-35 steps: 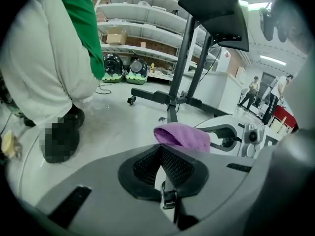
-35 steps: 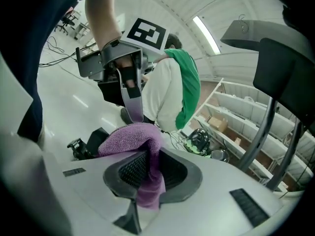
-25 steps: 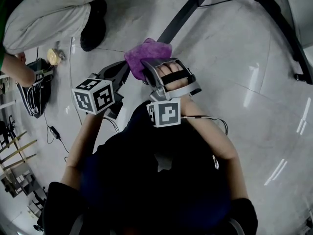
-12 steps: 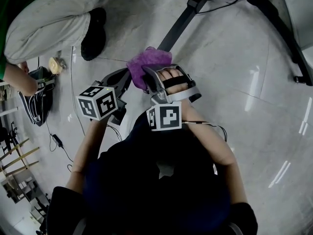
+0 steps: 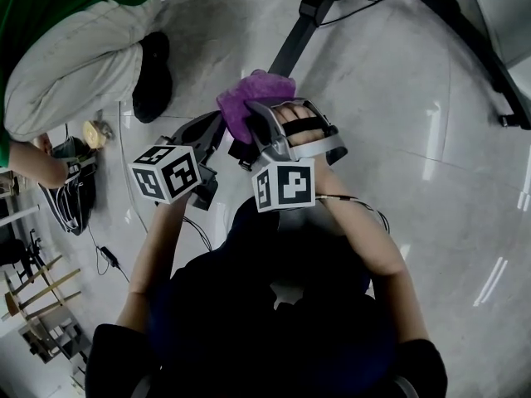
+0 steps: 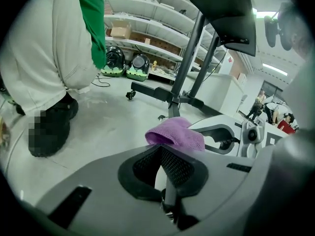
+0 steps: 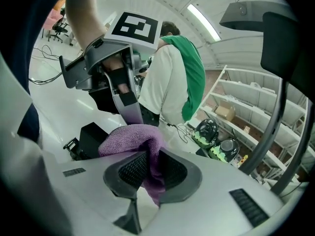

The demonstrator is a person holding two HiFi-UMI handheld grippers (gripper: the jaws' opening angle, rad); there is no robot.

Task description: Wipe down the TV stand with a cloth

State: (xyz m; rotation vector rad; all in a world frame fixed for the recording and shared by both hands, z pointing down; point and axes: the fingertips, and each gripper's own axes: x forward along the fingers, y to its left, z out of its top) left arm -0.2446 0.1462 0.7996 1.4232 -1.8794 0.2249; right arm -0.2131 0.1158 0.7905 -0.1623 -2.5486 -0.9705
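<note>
The purple cloth (image 5: pixel 253 98) is bunched up and pinched between the jaws of the right gripper (image 5: pixel 246 127). In the right gripper view a fold of it hangs down through the closed jaws and the rest mounds over the top. It is held up off the floor. From above it lines up with the near end of one black leg of the TV stand (image 5: pixel 292 41). The left gripper view shows the cloth in front of the stand's upright post, with its base beyond.

The person's right hand (image 5: pixel 299 127) sits inside the gripper's handle frame. The wrist is straight and the forearm is pulled in close, with the elbow bent out to the side. The left gripper (image 5: pixel 209 133) rides just beside the right one, almost touching it. Its jaws are closed tip to tip on nothing and point the same way, towards the cloth. The left forearm (image 5: pixel 153 251) comes up from a bent elbow near the body, so both tools are bunched together in front of the chest.

A second person (image 5: pixel 75 48) crouches to the left in a green top and pale trousers, with one black shoe (image 5: pixel 153 77) planted on the glossy pale floor (image 5: pixel 398 123). Shelving (image 6: pixel 147 6) lines the far wall.
</note>
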